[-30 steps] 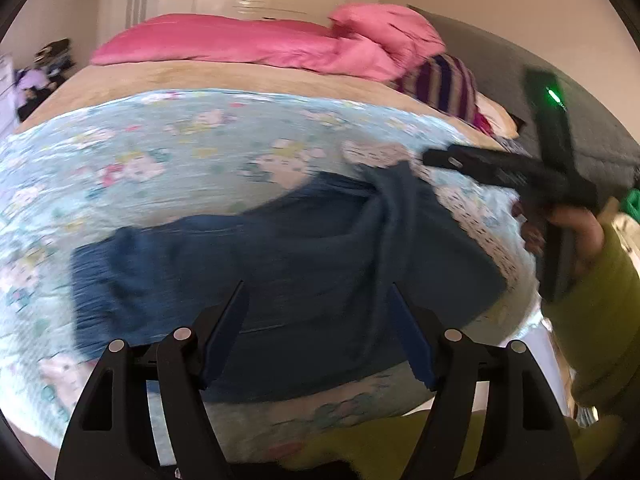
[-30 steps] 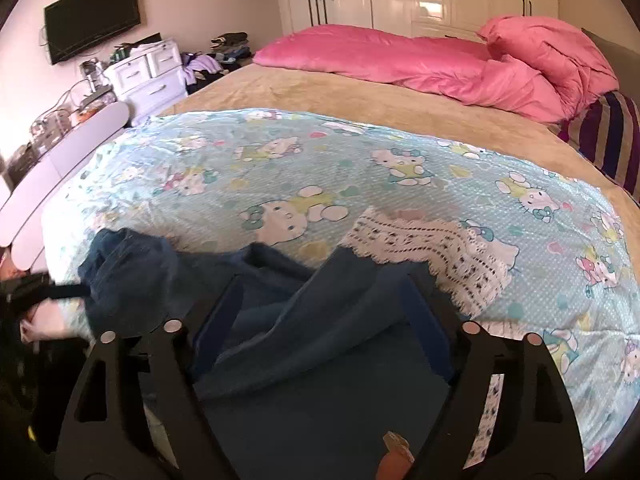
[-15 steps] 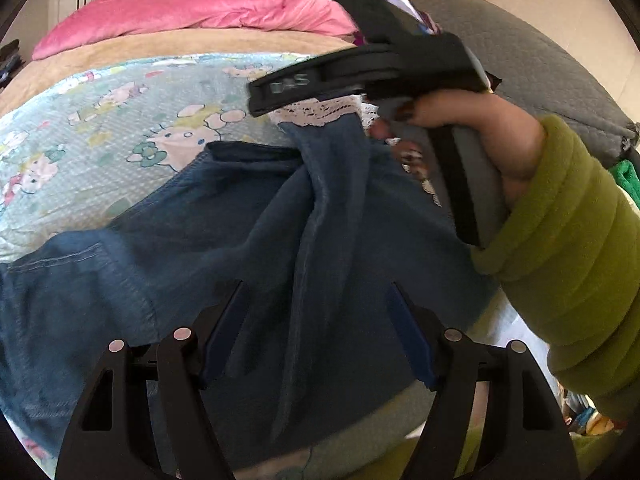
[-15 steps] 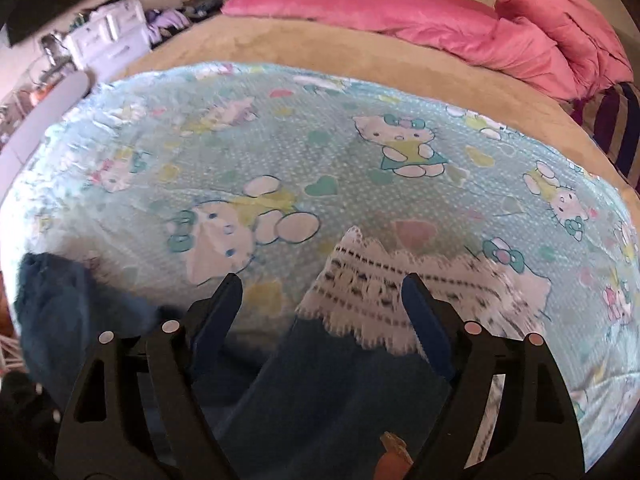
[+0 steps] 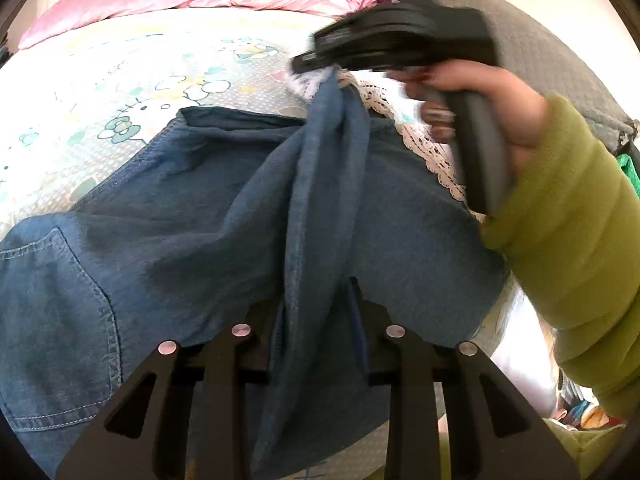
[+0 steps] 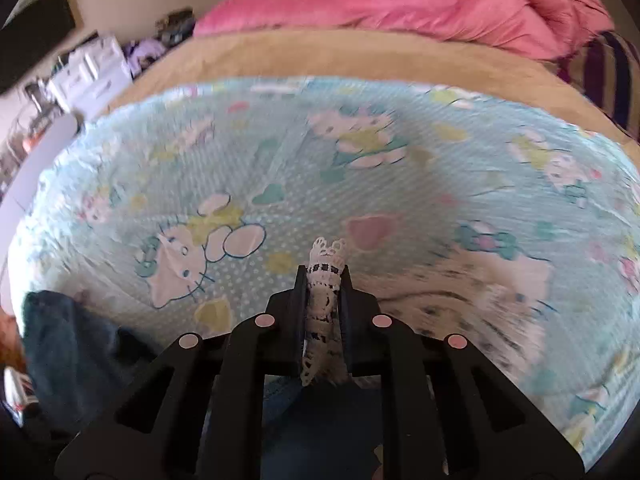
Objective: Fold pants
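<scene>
Left tongs pinching pants, right tongs apparently clamping lace hem

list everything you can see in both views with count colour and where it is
pants: one, blue denim, spread on the sheet, a ridge of cloth pulled up between the two tools
lace trim: white, on the pant hem, pinched in the right tool
sheet: one, light blue cartoon cat print, over the near part of the bed
blanket: one, tan, under the sheet
duvet: one, pink, at the far end of the bed
striped cushion: one, purple and cream, far right
drawers: white, left of the bed
left tool: black, shut on the denim ridge
right tool: black, shut on the lace
right hand: one, green sleeve, holding the right tool
</scene>
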Demonstrator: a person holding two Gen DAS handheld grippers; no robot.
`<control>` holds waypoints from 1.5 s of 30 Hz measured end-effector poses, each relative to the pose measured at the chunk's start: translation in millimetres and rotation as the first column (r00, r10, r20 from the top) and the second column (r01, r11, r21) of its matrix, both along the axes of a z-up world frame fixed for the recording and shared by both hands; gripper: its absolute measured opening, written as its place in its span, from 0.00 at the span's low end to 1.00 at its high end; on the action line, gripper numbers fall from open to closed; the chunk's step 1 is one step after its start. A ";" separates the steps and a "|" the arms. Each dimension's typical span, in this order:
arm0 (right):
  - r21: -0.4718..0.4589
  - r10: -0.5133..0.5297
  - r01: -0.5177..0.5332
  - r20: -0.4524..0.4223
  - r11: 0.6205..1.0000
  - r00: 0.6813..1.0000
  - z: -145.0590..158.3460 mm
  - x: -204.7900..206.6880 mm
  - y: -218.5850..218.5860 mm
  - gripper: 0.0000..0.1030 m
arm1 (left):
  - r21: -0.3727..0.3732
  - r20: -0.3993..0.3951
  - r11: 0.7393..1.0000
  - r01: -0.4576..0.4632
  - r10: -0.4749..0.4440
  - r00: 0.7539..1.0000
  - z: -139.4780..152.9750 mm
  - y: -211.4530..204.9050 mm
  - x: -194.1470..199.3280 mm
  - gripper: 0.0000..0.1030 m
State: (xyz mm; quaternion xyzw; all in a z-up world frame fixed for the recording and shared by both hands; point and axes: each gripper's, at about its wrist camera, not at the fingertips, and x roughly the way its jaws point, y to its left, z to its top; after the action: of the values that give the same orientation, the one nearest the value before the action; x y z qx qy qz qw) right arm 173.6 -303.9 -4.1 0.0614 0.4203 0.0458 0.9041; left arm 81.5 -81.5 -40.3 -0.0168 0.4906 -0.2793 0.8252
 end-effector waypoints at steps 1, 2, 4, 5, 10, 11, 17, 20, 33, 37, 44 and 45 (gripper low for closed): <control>0.025 -0.013 0.013 0.013 1.000 1.000 6.8 -9.2 -7.9 0.08 | -0.005 -0.001 1.000 -0.002 0.002 1.000 0.7 2.8 -0.4 0.31; 0.043 -0.022 0.021 0.023 0.999 0.999 12.3 -16.7 -14.3 0.08 | -0.012 0.002 1.000 -0.004 0.005 1.000 1.5 4.4 -0.3 0.33; 0.057 -0.043 0.041 0.045 0.998 0.998 22.2 -33.7 -25.5 0.08 | -0.017 0.009 1.000 -0.004 0.005 1.000 3.8 7.7 -1.2 0.35; 0.052 -0.059 0.056 0.058 0.997 0.997 27.8 -46.9 -32.1 0.08 | -0.019 0.014 1.000 -0.003 0.003 1.000 5.1 8.6 -1.6 0.35; 0.072 -0.125 0.120 0.059 0.990 0.990 39.6 -89.5 -57.6 0.08 | -0.003 0.077 1.000 0.001 0.000 0.997 16.4 7.3 -9.1 0.03; 0.075 -0.134 0.130 0.056 0.989 0.989 40.4 -97.3 -60.6 0.08 | 0.000 0.088 1.000 0.003 -0.003 0.996 19.2 8.7 -10.6 0.03; 0.108 -0.190 0.185 0.037 0.977 0.981 42.8 -158.7 -77.3 0.08 | -0.023 0.139 0.999 0.035 -0.031 0.990 38.5 19.4 -27.0 0.03; 0.128 -0.211 0.209 -0.001 0.969 0.978 31.2 -185.8 -78.7 0.08 | -0.017 0.145 0.998 0.060 -0.057 0.988 43.1 18.5 -33.8 0.03; 0.157 -0.245 0.268 -0.153 0.950 0.957 -16.4 -235.2 -75.6 0.08 | 0.081 0.082 0.992 0.093 -0.099 0.992 21.2 14.0 -44.7 0.03; 0.158 -0.257 0.285 -0.176 0.945 0.950 -24.6 -239.5 -78.9 0.08 | 0.106 0.065 0.988 0.111 -0.118 0.991 15.8 10.2 -47.7 0.03; 0.145 -0.267 0.301 -0.214 0.943 0.940 -41.3 -241.4 -80.7 0.09 | 0.124 0.024 0.984 0.125 -0.129 0.991 5.3 8.2 -48.3 0.06; 0.154 -0.271 0.307 -0.217 0.939 0.938 -42.4 -242.4 -81.9 0.10 | 0.121 0.016 0.985 0.126 -0.129 0.991 3.8 8.6 -48.0 0.06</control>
State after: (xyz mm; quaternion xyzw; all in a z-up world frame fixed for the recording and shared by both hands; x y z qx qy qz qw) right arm -68.7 -385.8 -46.4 0.2105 0.4861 -0.0553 0.8464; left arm 33.5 -72.9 -36.5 0.0674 0.4969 -0.3020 0.8108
